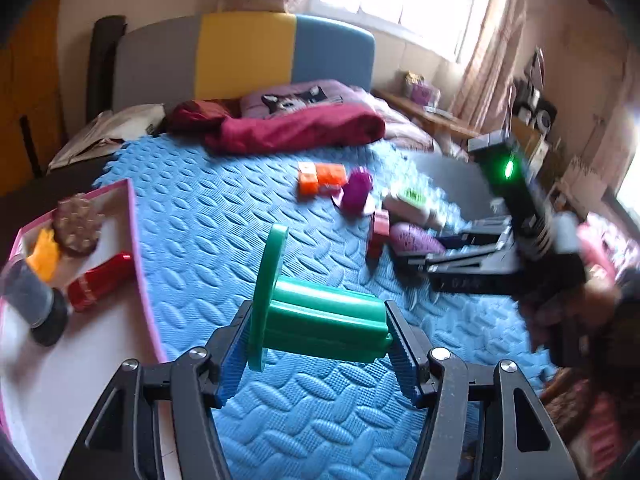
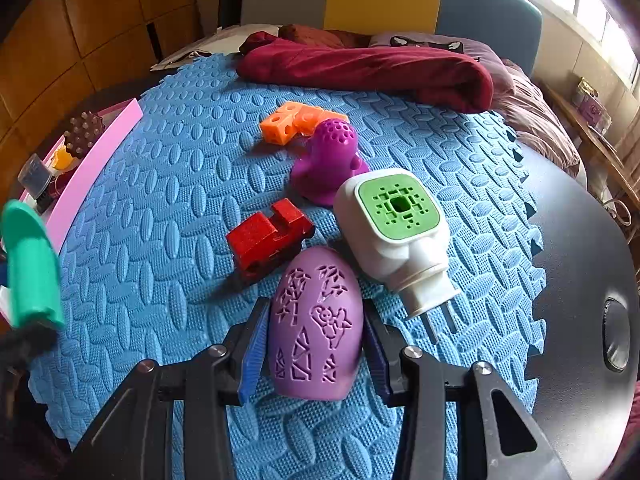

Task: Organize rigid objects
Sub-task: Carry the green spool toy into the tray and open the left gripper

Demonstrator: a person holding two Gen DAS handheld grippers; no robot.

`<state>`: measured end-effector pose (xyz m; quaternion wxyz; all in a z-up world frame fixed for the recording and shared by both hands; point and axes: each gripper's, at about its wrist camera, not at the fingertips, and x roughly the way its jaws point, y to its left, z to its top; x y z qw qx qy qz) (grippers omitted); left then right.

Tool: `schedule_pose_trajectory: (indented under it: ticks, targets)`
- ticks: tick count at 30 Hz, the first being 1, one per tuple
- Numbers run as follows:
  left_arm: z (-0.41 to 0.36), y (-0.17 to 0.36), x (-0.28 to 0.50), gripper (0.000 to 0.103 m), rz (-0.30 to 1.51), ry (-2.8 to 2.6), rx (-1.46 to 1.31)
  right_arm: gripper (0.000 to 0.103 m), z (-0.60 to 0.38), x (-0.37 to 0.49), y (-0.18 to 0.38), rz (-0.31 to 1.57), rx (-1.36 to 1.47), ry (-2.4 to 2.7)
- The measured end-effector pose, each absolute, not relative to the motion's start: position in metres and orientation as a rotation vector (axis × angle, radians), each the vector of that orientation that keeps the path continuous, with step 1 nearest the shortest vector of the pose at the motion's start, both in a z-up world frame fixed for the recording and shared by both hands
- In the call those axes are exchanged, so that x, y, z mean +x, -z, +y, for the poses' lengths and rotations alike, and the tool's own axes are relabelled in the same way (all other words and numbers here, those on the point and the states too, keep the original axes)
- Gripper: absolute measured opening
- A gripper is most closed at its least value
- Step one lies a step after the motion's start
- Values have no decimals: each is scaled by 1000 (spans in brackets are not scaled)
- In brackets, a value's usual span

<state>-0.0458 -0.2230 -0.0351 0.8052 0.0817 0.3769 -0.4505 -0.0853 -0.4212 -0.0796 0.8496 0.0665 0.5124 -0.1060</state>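
My left gripper [image 1: 320, 356] is shut on a green spool-shaped piece [image 1: 320, 316], one pad on its round flange and the other on its far end; it hangs just above the blue foam mat [image 1: 200, 208]. The same piece shows at the left edge of the right wrist view [image 2: 32, 272]. My right gripper [image 2: 316, 356] is shut on a purple egg [image 2: 316, 320] with cut-out patterns, which rests on the mat. Close by lie a red block [image 2: 268, 240], a white plug-in device with a green face [image 2: 400, 232], a purple perforated figure [image 2: 330, 160] and orange cubes [image 2: 296, 120].
A pink-rimmed tray [image 1: 136, 232] at the left holds a brown spiky ball [image 1: 76, 222], a red can [image 1: 100, 280] and a grey bottle [image 1: 36, 300]. A dark red blanket [image 2: 360, 68] lies across the back. The black tabletop [image 2: 580, 240] shows to the mat's right.
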Motion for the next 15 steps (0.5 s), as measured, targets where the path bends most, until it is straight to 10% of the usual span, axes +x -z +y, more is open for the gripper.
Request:
schedule_pose_trajectory:
  ticks: [15]
  targets:
    - [-129,51,41,62,983,705,37,44,-418,-85,78,1068,96,226]
